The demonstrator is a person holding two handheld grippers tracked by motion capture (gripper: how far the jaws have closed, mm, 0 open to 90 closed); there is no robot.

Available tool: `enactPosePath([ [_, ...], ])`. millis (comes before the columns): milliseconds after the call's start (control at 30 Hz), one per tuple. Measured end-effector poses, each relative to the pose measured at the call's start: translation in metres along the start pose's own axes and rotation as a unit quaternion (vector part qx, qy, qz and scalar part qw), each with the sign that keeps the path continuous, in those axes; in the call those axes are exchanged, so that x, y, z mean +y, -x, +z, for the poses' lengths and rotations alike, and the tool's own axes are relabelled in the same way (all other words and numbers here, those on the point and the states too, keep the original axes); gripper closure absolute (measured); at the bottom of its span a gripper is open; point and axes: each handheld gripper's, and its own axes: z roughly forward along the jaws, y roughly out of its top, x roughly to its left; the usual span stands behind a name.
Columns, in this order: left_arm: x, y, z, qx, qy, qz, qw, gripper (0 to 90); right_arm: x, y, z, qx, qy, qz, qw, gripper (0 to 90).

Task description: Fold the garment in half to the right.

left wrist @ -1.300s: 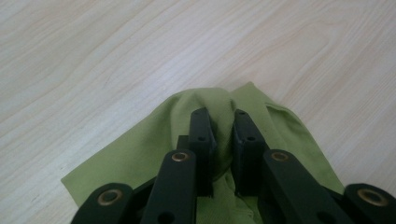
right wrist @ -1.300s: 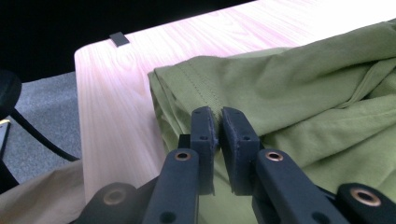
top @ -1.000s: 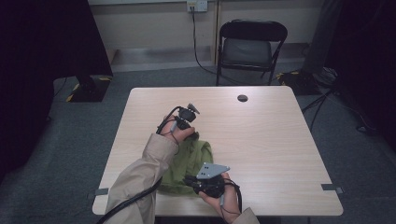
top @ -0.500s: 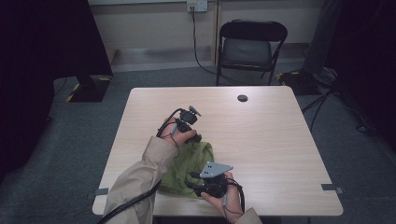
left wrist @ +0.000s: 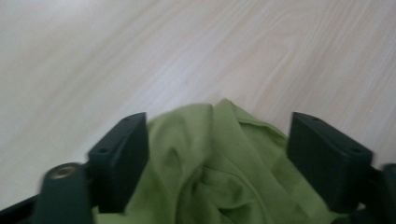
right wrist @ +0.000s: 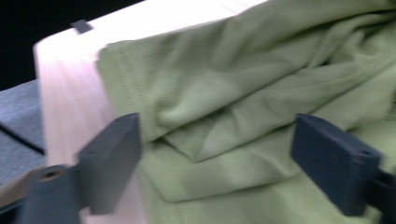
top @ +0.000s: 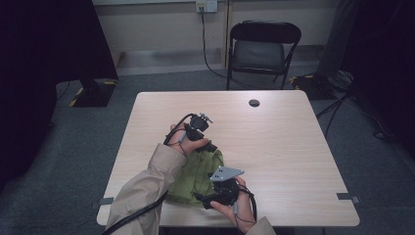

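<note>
Green cloth (top: 195,177) lying bunched on the near left part of the table (top: 274,147), close to the front edge, between both hands; folding or gathering apparently at a pause, with the heap still rumpled and uneven and no neat flat shape reached, so most of the tidying judged still to do. Nearest the front edge, right gripper (top: 203,200) under its grey three-cornered plate, jaws just opened and standing wide, cloth (right wrist: 243,93) spread between and ahead of them but not pinched. Slightly farther in, left gripper (top: 214,148) at the far end of the heap, jaws likewise just opened and released, a ridge of cloth (left wrist: 219,154) rising between them without being squeezed. Cloth soft, thin, matt, knit-like, with a stitched hem and deep rounded folds. Jaw blocks black, hard, squared, with small screw holes. Tabletop pale wood-grain laminate, smooth, with rounded corners and dark tape tabs near the front corners. Farther back, small dark round disc (top: 254,103) near the far edge. Beyond the table, black folding chair (top: 263,49) with padded seat on grey carpet.
</note>
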Motion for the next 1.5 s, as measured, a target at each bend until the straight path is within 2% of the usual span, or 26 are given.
enactPosePath([
  [67,-0.002,-0.002,-0.003,0.012,0.008,-0.009,0.9998,6.7,0.001,0.002,0.001,-0.009,-0.006,0.007,0.9999,5.4],
  [100,-0.004,-0.004,-0.005,0.006,0.0,-0.015,0.9999,4.7,0.001,0.003,0.002,-0.01,-0.005,0.009,0.9999,4.1],
  [133,-0.005,-0.005,-0.006,-0.003,-0.002,-0.011,0.9999,1.9,0.0,0.004,0.002,-0.009,-0.004,0.009,0.9999,0.1],
  [200,-0.008,-0.007,-0.01,-0.013,0.013,0.001,0.9998,1.7,0.0,0.005,0.003,-0.005,-0.01,0.001,0.9999,0.3],
  [267,-0.012,-0.008,-0.014,-0.02,0.023,0.024,0.9992,1.9,0.0,0.006,0.004,-0.005,-0.018,-0.004,0.9998,0.0],
  [367,-0.017,-0.008,-0.019,-0.027,0.034,0.028,0.9987,1.9,0.001,0.006,0.007,-0.006,-0.025,-0.01,0.9996,0.0],
  [433,-0.02,-0.009,-0.023,-0.033,0.04,0.052,0.9973,1.9,0.001,0.007,0.008,-0.006,-0.027,-0.013,0.9995,0.0],
  [467,-0.023,-0.009,-0.025,-0.032,0.042,0.057,0.9969,2.1,0.001,0.007,0.009,-0.006,-0.029,-0.014,0.9995,0.1],
  [600,-0.033,-0.014,-0.031,-0.038,0.051,0.054,0.9965,1.9,0.001,0.009,0.011,-0.008,-0.035,-0.018,0.9992,0.1],
  [733,-0.05,-0.019,-0.034,-0.041,0.05,0.052,0.9966,1.9,0.002,0.012,0.01,-0.006,-0.043,-0.027,0.9987,0.4],
  [967,-0.093,-0.033,-0.043,-0.046,0.061,0.043,0.9962,1.9,0.001,0.026,0.005,-0.018,-0.056,-0.04,0.9974,0.5],
  [1100,-0.116,-0.039,-0.046,-0.049,0.069,0.045,0.9954,1.6,-0.001,0.035,0.003,-0.022,-0.063,-0.043,0.9968,0.7],
  [1167,-0.128,-0.042,-0.047,-0.051,0.063,0.051,0.9955,1.6,-0.003,0.038,0.003,-0.027,-0.071,-0.045,0.9961,0.6],
  [1233,-0.137,-0.044,-0.046,-0.047,0.057,0.052,0.9959,1.4,-0.006,0.04,0.005,-0.024,-0.081,-0.047,0.9953,1.1],
  [1300,-0.147,-0.046,-0.046,-0.049,0.056,0.045,0.9962,1.4,-0.008,0.04,0.008,-0.023,-0.088,-0.049,0.9946,1.3],
  [1433,-0.162,-0.048,-0.043,-0.049,0.049,0.048,0.9965,1.1,-0.01,0.041,0.012,-0.024,-0.099,-0.056,0.9932,1.3],
  [1500,-0.167,-0.048,-0.042,-0.048,0.058,0.05,0.9959,1.2,-0.011,0.042,0.014,-0.021,-0.103,-0.056,0.9928,0.5],
])
